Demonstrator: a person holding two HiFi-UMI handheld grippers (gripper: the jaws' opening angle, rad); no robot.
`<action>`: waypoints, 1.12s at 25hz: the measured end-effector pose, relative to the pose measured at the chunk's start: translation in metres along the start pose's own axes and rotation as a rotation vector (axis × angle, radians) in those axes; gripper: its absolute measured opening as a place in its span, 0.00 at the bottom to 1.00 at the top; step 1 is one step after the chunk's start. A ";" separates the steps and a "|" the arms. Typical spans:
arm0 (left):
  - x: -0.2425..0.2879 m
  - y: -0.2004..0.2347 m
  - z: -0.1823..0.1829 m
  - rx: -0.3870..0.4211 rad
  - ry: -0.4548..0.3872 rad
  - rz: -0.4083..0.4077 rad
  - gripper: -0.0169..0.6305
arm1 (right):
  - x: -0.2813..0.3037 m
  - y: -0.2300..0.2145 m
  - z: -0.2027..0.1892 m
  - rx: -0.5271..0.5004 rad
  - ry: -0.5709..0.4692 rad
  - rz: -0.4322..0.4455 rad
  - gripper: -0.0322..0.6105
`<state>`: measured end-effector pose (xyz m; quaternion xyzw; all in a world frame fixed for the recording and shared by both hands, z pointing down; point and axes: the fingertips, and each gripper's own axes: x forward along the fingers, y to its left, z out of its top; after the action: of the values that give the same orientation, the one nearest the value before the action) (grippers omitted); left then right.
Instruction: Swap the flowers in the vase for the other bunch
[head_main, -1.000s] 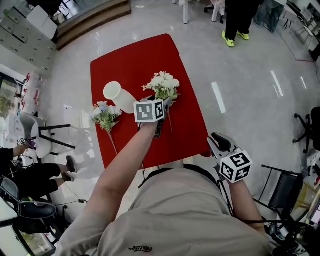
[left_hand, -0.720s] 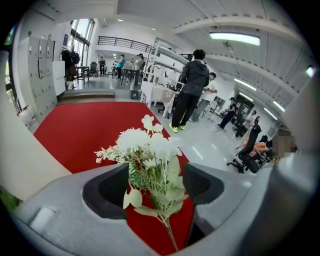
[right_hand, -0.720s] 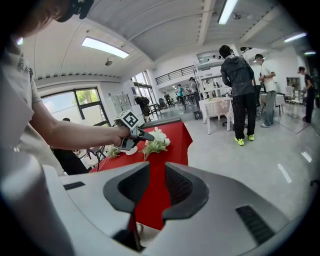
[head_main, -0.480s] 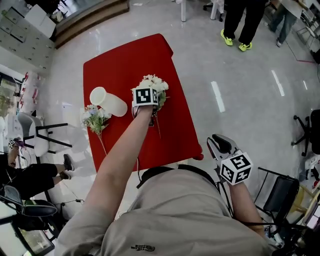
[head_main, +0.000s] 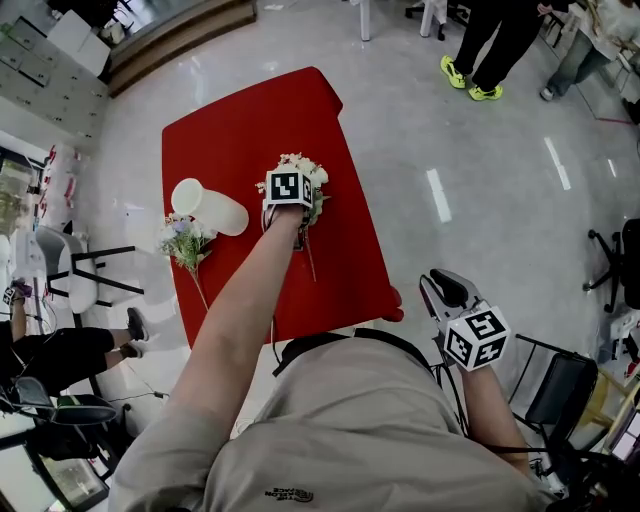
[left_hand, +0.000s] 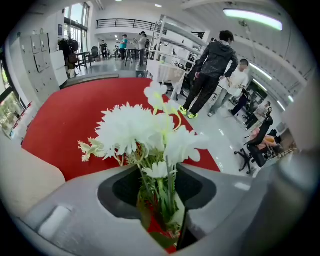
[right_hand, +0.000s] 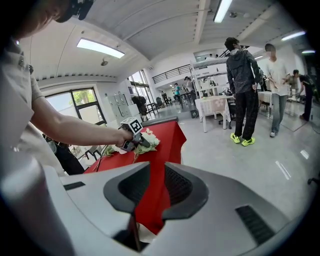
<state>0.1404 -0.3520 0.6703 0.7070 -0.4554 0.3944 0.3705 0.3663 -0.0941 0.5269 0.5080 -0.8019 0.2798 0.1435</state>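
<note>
Vase smooth — tbl cloth matt, floor glossy.

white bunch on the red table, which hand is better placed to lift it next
Left. The left tongs are over the white bunch and have just been closing with its stems between them; the right tongs hang empty, off the table.

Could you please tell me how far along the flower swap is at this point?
Done: the vase lies on its side on the red table with no flowers in it, the bluish bunch beside it. In hand: the left gripper has just been closing its jaws on the white bunch at the stems; the right gripper hangs open, off the table. Left: probably righting the vase and putting that bunch in.
</note>
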 end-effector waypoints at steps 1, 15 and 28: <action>-0.001 0.000 0.001 0.008 -0.001 0.004 0.31 | 0.001 0.000 0.001 -0.001 0.000 0.002 0.20; -0.080 -0.033 0.037 0.035 -0.204 -0.146 0.13 | 0.024 0.017 0.014 -0.035 -0.009 0.076 0.19; -0.253 -0.059 0.112 0.113 -0.600 -0.311 0.12 | 0.045 0.060 0.020 -0.082 -0.004 0.155 0.19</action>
<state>0.1514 -0.3440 0.3880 0.8718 -0.4083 0.1321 0.2361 0.2937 -0.1199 0.5158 0.4384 -0.8500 0.2559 0.1405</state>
